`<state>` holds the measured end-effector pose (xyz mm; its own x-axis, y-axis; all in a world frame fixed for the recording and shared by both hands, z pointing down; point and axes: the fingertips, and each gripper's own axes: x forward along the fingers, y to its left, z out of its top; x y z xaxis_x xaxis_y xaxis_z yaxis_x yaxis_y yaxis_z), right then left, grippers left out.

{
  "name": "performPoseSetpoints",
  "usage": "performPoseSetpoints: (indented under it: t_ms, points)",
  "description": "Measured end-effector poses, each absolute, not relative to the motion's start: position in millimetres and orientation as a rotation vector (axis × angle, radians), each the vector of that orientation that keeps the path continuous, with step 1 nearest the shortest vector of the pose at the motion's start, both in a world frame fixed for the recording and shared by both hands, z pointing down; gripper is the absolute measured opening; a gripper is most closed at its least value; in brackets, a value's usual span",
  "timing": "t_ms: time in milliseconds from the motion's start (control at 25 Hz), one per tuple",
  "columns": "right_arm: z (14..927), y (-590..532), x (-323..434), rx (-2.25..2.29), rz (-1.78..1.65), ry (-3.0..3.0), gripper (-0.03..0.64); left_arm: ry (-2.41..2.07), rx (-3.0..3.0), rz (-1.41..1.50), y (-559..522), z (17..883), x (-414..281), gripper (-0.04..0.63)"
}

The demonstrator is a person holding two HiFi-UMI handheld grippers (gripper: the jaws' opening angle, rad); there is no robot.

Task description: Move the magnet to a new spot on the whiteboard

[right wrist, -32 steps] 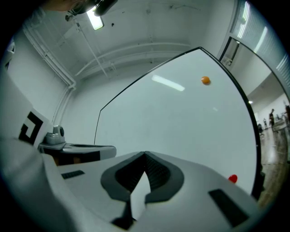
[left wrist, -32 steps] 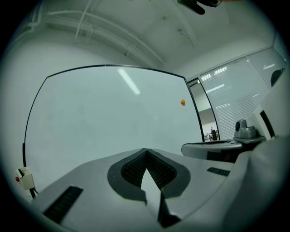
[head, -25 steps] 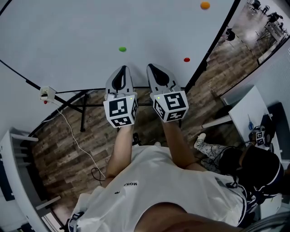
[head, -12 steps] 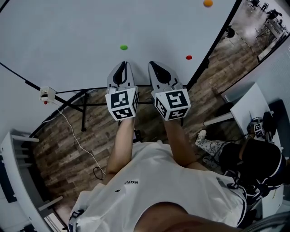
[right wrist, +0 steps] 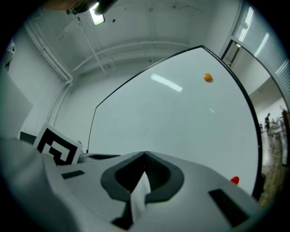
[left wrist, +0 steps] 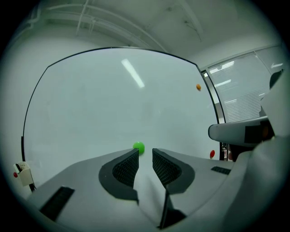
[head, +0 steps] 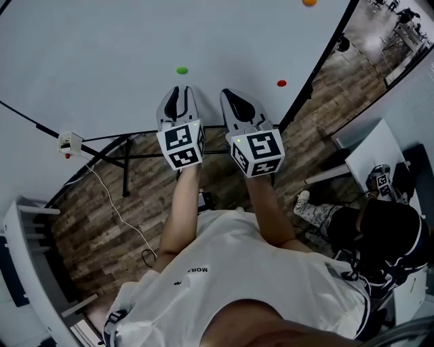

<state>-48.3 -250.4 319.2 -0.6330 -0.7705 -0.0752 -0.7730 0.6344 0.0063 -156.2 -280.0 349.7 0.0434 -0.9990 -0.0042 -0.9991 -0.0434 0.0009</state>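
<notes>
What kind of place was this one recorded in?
Probably an office or meeting room: a large whiteboard on a stand carrying a green magnet, a wood-plank floor, and what look like chairs farther back.

The left gripper point(left wrist: 145, 153) fills the bottom of the frame. Its two jaws stand a little apart, having just been opening, and nothing lies between them. Just past the tip of the left-hand jaw, near the centre of the frame, a green magnet point(left wrist: 138, 147) sits on the whiteboard point(left wrist: 104, 108), which spans most of the picture. An orange magnet point(left wrist: 198, 87) is at the board's upper right and a red magnet point(left wrist: 212, 154) is near its lower right edge. The right gripper point(left wrist: 242, 131) juts in from the right. A small white box point(left wrist: 21, 172) hangs at lower left.
</notes>
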Motion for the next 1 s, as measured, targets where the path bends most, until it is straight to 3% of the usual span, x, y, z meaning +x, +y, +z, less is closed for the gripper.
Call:
performPoseSetpoints:
  t_ms: [1000]
  points:
    - [312.2,-258.9,-40.9,-1.334,0.089,2.764,0.012,2.206,-2.211,-0.055,-317.3,348.5,-159.3,0.144]
